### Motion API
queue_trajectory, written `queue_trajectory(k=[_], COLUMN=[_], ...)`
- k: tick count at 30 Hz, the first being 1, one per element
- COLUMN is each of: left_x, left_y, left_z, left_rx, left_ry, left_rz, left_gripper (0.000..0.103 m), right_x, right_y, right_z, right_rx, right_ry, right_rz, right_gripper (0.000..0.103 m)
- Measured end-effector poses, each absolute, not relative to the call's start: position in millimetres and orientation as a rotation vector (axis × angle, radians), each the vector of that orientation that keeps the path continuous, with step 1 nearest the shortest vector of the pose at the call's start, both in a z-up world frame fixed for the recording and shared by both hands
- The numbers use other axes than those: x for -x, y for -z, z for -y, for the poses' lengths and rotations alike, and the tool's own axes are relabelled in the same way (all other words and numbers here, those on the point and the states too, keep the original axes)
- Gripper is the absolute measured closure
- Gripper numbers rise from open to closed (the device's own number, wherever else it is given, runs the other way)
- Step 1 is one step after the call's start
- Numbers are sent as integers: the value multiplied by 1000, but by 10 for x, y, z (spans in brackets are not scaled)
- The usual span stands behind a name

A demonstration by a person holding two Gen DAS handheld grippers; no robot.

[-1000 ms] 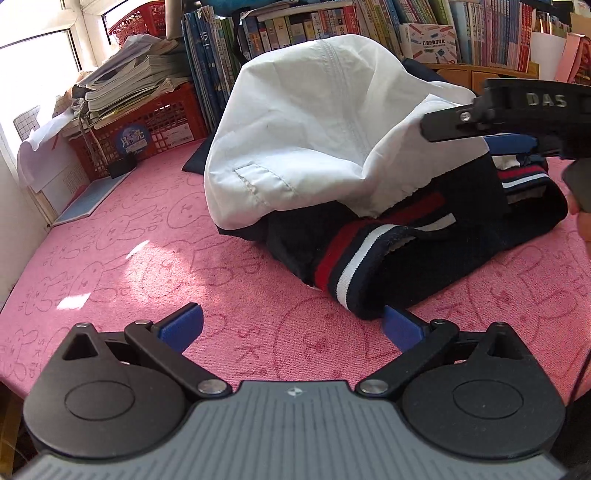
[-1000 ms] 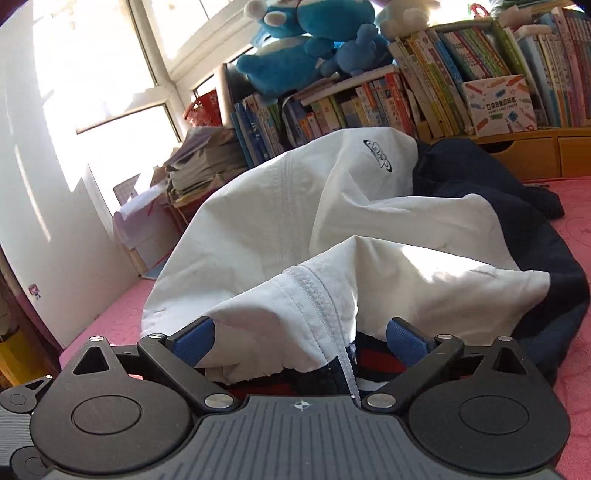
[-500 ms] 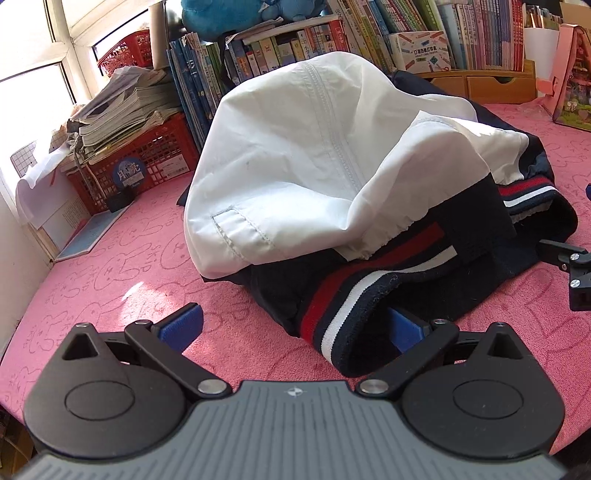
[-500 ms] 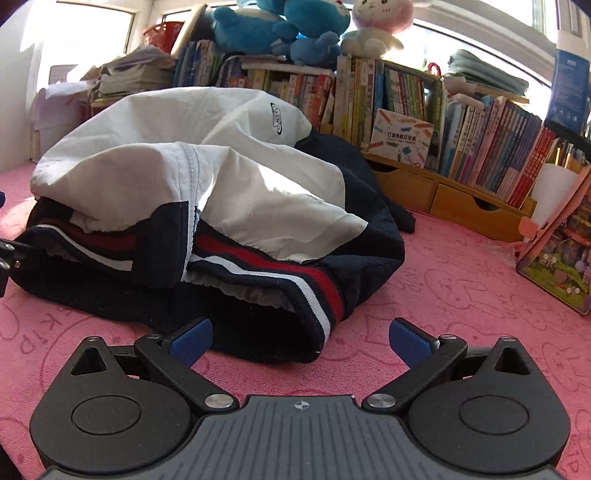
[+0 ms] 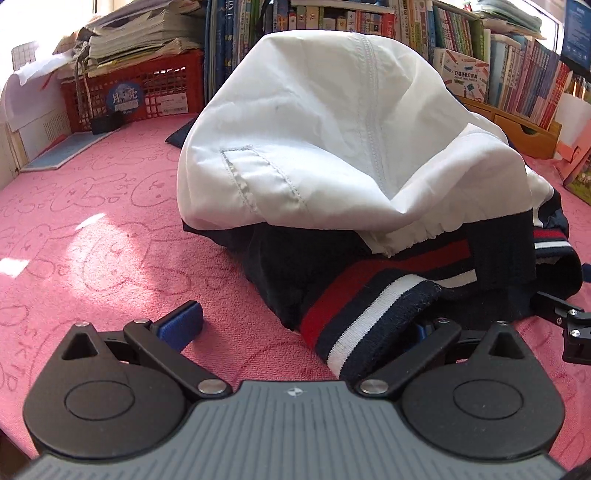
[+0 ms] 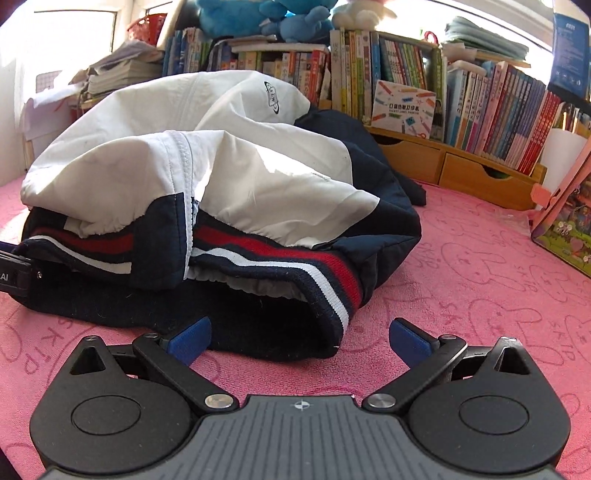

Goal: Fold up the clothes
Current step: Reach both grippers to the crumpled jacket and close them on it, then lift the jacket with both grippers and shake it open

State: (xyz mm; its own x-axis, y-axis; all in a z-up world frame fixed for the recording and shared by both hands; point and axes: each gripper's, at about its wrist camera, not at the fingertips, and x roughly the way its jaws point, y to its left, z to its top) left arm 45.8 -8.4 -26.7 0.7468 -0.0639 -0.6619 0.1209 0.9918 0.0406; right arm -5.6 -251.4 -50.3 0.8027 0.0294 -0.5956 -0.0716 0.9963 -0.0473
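Both tools (image 5: pixel 303 325) (image 6: pixel 299 339) agape — jacket (image 5: pixel 351 147) between.

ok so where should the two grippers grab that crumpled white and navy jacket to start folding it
Probably by the ribbed navy hem band with red and white stripes, coming in low along the pink towel-like cover. The band is the thickest, firmest edge, it faces both open grippers, and it arches up off the cover, so a finger can likely slide under. The left gripper suits its left end, the right gripper its right end.

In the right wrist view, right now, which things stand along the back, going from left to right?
Stack of papers → blue plush toys → row of books → wooden drawers → pink picture box.
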Motion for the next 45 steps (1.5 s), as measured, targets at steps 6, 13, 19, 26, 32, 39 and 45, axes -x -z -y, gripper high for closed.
queue_trajectory(k=[6, 13, 19, 26, 32, 39, 45], left_x=[-336, -461, -358, -311, -374, -428, -341], left_y=[313, 164, 91, -44, 77, -164, -294], left_z=[116, 66, 134, 227, 475, -70, -270], left_rx=[-63, -33, -74, -161, -291, -155, -155], left_ry=[116, 89, 91, 9, -16, -164, -218], left_rz=[-618, -644, -586, -485, -485, -411, -372], left_gripper=[0, 0, 27, 56, 25, 39, 23], right_x=[46, -25, -157, -83, -191, -26, 305], right_y=[503, 409, 356, 219, 369, 58, -323], right_z=[2555, 2519, 2491, 2458, 1993, 2260, 2605], right_rx=[30, 123, 120, 202, 513, 351, 139], right_ry=[-68, -13, 1, 27, -68, 56, 65], right_rz=[-653, -602, -602, -494, -470, -350, -292], right_gripper=[0, 4, 53, 41, 50, 93, 91])
